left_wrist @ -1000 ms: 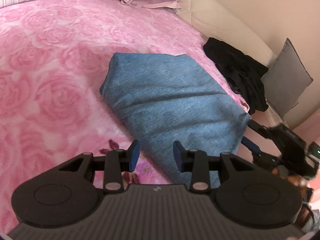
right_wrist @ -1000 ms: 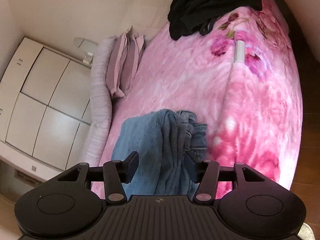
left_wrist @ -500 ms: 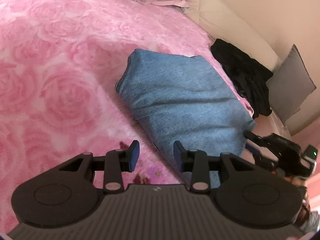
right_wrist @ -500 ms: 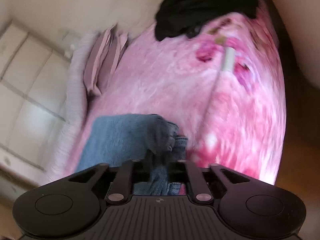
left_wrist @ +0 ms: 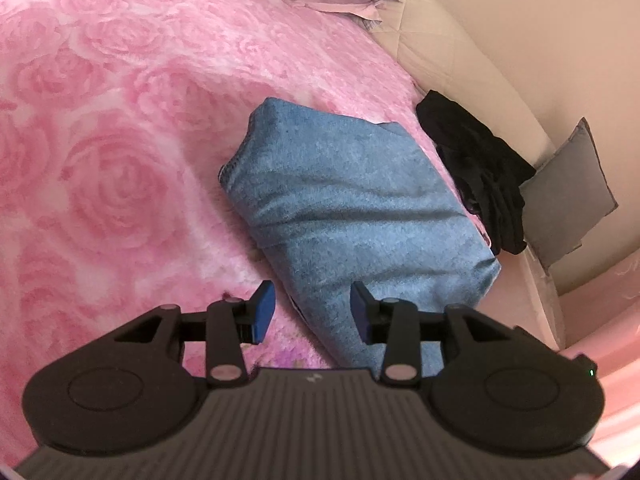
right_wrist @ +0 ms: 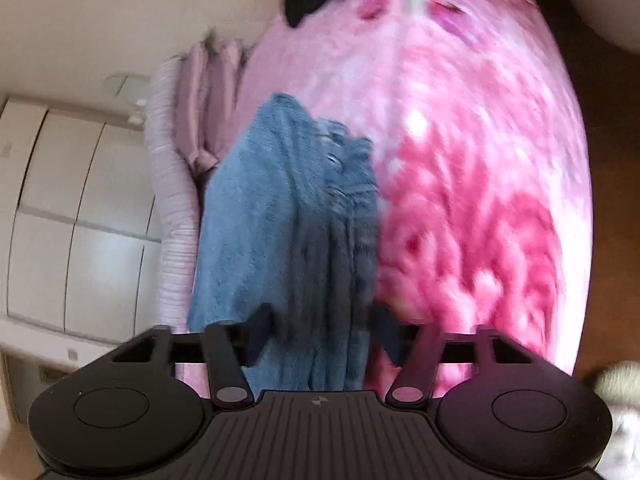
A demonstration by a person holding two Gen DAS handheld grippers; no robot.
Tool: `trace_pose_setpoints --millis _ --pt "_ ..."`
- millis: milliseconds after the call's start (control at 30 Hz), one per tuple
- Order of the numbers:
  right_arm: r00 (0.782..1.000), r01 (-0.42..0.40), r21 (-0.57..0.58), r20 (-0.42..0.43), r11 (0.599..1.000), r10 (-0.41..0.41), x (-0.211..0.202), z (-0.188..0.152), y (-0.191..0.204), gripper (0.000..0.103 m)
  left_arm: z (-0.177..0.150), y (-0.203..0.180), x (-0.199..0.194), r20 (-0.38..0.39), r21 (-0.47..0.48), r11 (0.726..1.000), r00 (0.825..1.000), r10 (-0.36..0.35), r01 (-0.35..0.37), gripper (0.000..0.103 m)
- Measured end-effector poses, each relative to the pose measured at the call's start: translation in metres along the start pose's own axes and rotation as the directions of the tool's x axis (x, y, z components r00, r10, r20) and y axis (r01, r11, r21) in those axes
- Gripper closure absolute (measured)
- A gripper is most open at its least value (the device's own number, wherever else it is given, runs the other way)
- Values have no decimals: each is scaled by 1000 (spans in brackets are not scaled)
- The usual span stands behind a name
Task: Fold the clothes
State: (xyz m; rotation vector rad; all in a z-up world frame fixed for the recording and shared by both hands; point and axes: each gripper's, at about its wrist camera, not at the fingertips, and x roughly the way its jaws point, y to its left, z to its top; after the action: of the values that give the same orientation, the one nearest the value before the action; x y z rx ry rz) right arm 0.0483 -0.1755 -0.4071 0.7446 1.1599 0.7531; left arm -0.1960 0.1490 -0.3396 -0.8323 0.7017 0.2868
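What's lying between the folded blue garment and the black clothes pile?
Only a narrow strip of pink rose blanket, seen in the left wrist view, separates the folded blue garment from the black clothes pile.

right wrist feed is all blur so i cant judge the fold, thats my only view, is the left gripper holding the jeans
observer: No. The left gripper is open, its fingers spread apart at the near edge of the folded jeans and gripping nothing.
operator: ok is the top of the fold tidy
observer: From the left wrist view, the top face is one fairly flat layer with a few shallow creases, lying on the pink bed cover.
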Motion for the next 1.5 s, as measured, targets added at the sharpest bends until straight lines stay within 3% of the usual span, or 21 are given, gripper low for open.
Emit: trace_pose_setpoints --millis 133,200,300,400,533,700,800,833,867,967,1033,1200,1300,1400,1500 --pt "998 29 -160 -52 987 -38 9 18 16 76 0 -1 3 -5 -20 1000 1000 -14 14 68" --pt "999 37 -255 -18 966 -44 -1 39 24 82 1 -2 3 -2 -28 999 999 -32 32 67" --pt "997 73 -316 32 946 -66 -13 83 28 82 3 -6 1 9 -17 998 999 -53 53 65" --pt "996 62 -252 -41 966 -75 -2 117 13 75 1 -8 3 9 -1 999 999 -51 51 64" --pt "999 44 -228 15 973 -42 -20 93 9 51 -4 -8 9 1 25 999 999 -32 32 63" --pt "999 18 -223 36 975 -10 -46 46 4 49 -2 -2 20 2 7 998 998 -55 55 63" --pt "996 82 -330 66 940 -64 -41 27 10 52 3 1 31 10 -11 997 997 -82 82 67" --pt "993 114 -374 64 920 -97 -37 26 15 69 5 2 36 6 -7 995 995 -103 103 70" --pt "989 145 -418 62 897 -131 -31 26 21 76 7 3 40 2 -3 992 992 -124 124 85" --pt "988 149 -485 49 862 -143 -33 31 29 93 14 5 43 -8 29 982 982 -188 188 87" --pt "990 137 -503 42 854 -134 -36 40 30 94 18 6 42 -15 56 971 973 -231 231 87" --pt "990 127 -448 -4 885 -144 -21 50 9 94 26 19 49 -93 64 950 950 -299 306 87" --pt "992 111 -434 -13 894 -129 -25 50 6 93 29 30 53 -125 -5 940 932 -339 341 86" --pt "989 132 -461 -1 877 -150 -31 48 18 85 30 22 47 -101 2 949 944 -314 316 85" --pt "982 188 -519 82 834 -170 -34 44 34 75 33 18 39 -62 2 961 959 -276 277 83"
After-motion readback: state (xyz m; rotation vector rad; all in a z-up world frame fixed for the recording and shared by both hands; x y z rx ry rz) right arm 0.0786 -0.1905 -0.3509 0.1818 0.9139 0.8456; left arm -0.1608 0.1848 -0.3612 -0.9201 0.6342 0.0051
